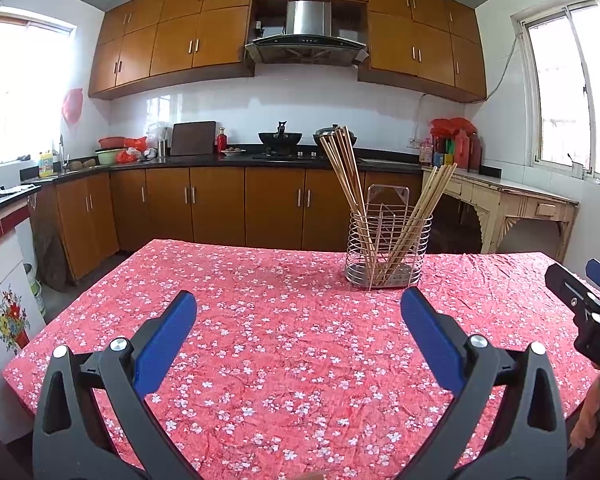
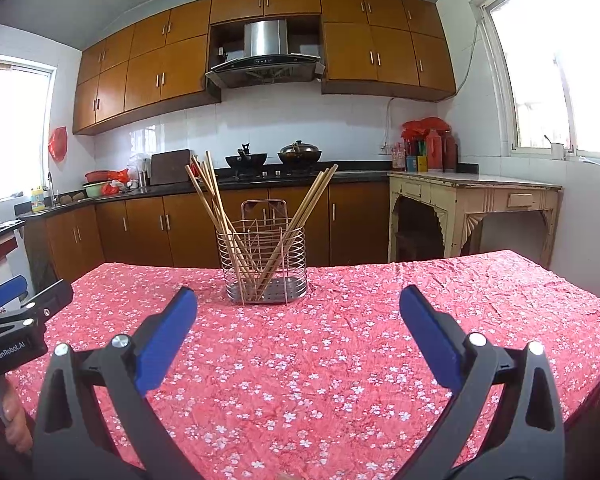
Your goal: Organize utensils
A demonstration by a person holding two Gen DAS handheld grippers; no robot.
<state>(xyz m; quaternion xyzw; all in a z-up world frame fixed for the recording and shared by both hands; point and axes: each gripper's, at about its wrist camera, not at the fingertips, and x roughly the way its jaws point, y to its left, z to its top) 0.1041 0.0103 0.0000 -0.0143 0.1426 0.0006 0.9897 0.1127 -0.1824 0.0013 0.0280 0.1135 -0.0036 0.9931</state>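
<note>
A wire utensil holder [image 1: 388, 248] [image 2: 262, 266] stands on the far half of the table. Several wooden chopsticks [image 1: 342, 176] [image 2: 212, 196] lean out of it in two bunches, one to the left and one to the right [image 1: 434, 196] [image 2: 314, 200]. My left gripper [image 1: 298, 308] hovers open over the tablecloth, short of the holder and to its left, with nothing between its blue pads. My right gripper [image 2: 298, 306] is open too, empty, with the holder just beyond its left finger. Each gripper shows at the edge of the other's view [image 1: 584, 300] [image 2: 16, 312].
The table [image 1: 260, 360] [image 2: 380, 360] wears a red floral cloth. Behind it run brown kitchen cabinets [image 1: 220, 208] with a stove and woks [image 2: 246, 158]. A cream side table [image 2: 476, 200] stands at the right under a window. A hand [image 2: 16, 420] grips the left tool.
</note>
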